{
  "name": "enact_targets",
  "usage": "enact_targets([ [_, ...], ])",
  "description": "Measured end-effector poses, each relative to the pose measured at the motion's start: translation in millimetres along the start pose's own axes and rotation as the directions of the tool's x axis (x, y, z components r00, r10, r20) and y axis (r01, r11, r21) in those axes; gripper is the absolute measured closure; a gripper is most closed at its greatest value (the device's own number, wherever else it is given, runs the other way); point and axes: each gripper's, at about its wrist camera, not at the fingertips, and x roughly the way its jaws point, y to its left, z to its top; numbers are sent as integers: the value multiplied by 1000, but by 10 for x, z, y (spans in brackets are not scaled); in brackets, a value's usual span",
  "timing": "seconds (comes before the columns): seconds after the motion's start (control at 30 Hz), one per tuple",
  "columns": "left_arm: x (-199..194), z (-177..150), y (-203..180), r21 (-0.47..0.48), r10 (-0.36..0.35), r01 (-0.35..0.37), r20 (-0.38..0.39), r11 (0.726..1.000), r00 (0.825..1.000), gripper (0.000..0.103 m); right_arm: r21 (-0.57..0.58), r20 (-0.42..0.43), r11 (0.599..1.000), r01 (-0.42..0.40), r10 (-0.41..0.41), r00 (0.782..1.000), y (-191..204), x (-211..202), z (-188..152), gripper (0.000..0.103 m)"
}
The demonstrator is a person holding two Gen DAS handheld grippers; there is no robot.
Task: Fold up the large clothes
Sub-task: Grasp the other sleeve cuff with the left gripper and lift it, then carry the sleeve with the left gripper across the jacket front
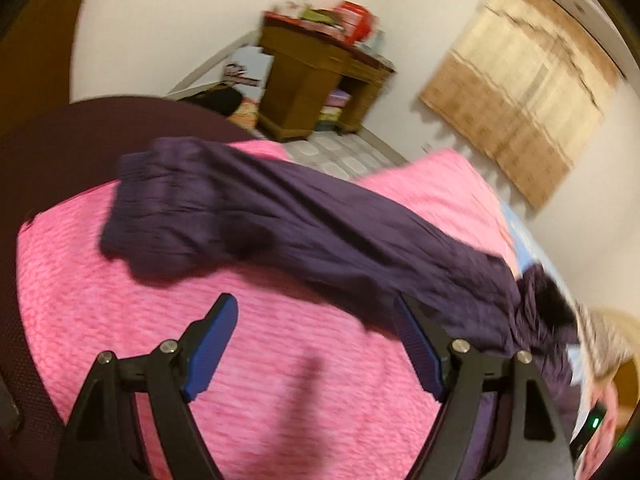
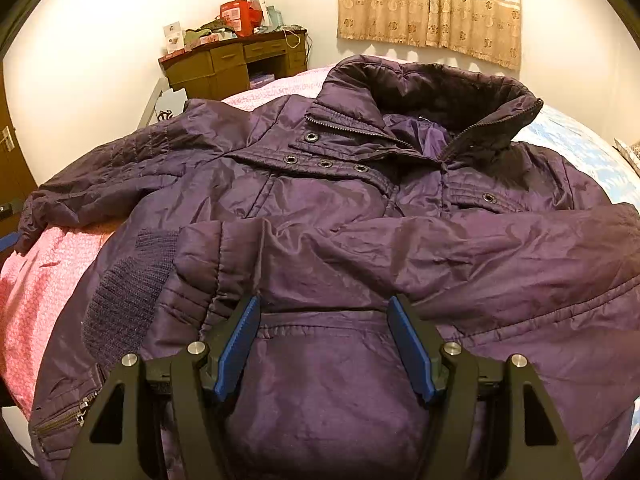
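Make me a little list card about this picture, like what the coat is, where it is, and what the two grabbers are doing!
garment: purple jacket, puffy, front side up
where: lying on the pink blanket on a bed
near sleeve: folded across the jacket's front
far sleeve: stretched out over the pink blanket
collar: standing up, zipper open
left gripper: open, over the blanket, holding nothing
right gripper: open, over the jacket's lower front, holding nothing
background: wooden desk with clutter, curtain
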Motion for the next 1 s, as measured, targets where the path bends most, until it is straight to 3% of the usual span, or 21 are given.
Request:
enact_targets([
  [0.13, 5, 36, 315, -165, -48, 47, 0, 985, 999, 22, 8, 13, 1000, -6, 6, 1000, -16, -18, -17, 36],
  [0.27, 51, -8, 561, -340, -155, 157, 35, 927, 987, 24, 14, 20, 1000, -12, 12, 1000, -29, -34, -27, 36],
  [0.37, 123, -43, 649, -420, -227, 232, 64, 877, 972, 29, 15, 23, 1000, -14, 13, 1000, -30, -40, -28, 36],
  [0.57, 224, -32, 756, -490, -267, 272, 82, 828, 960, 30, 19, 27, 1000, -16, 15, 1000, -37, -46, -30, 36],
  [0.7, 268, -116, 730, -515, -273, 249, 30, 820, 962, 29, 19, 30, 1000, -16, 15, 999, -41, -50, -32, 35],
  [0.77, 297, -180, 716, -539, -258, 219, 3, 813, 966, 24, 21, 33, 1000, -17, 16, 999, -43, -53, -32, 35],
  [0.83, 301, -148, 693, -522, -228, 205, 21, 828, 974, 22, 23, 36, 1000, -17, 16, 999, -40, -55, -31, 35],
  [1.0, 418, 2, 713, -526, -183, 174, 36, 832, 983, 20, 31, 44, 999, -23, 22, 999, -46, -60, -33, 35],
])
